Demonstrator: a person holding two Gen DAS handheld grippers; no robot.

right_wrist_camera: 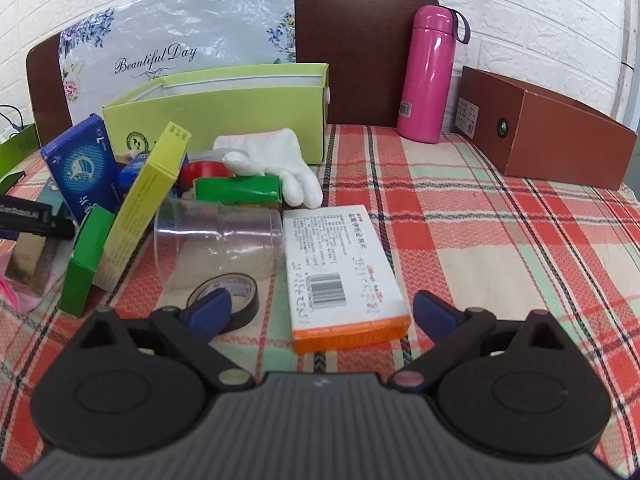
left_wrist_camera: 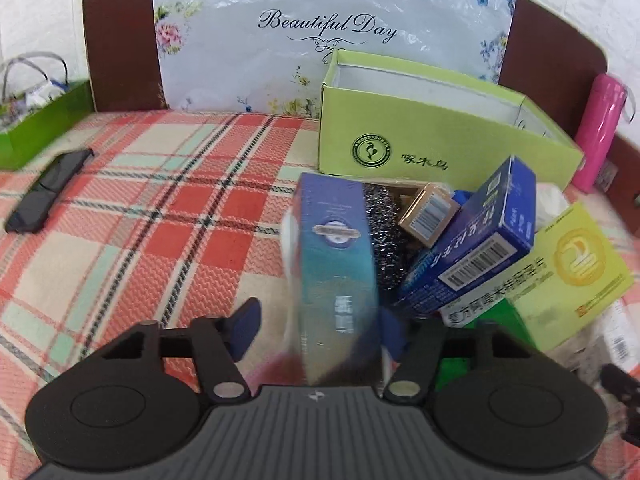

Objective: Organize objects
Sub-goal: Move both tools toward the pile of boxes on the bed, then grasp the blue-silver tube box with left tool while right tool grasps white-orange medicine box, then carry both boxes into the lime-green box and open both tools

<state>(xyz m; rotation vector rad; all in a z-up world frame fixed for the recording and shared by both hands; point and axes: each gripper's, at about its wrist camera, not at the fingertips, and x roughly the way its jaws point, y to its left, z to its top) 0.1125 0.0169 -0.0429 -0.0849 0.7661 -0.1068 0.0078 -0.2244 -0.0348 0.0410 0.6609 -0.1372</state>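
Here a tall blue-teal box [left_wrist_camera: 336, 276] stands upright, blurred.

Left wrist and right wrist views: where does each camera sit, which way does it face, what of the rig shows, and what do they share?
Left wrist: sits on the left tool, angled down over the plaid cloth at a blue-teal carton between its fingers; its black linkage and blue pads show.
Right wrist: sits on the right tool, angled down at a white-and-orange flat box; open fingers show.
Shared: the open lime-green cardboard box, pink bottle, floral "Beautiful Day" bag.
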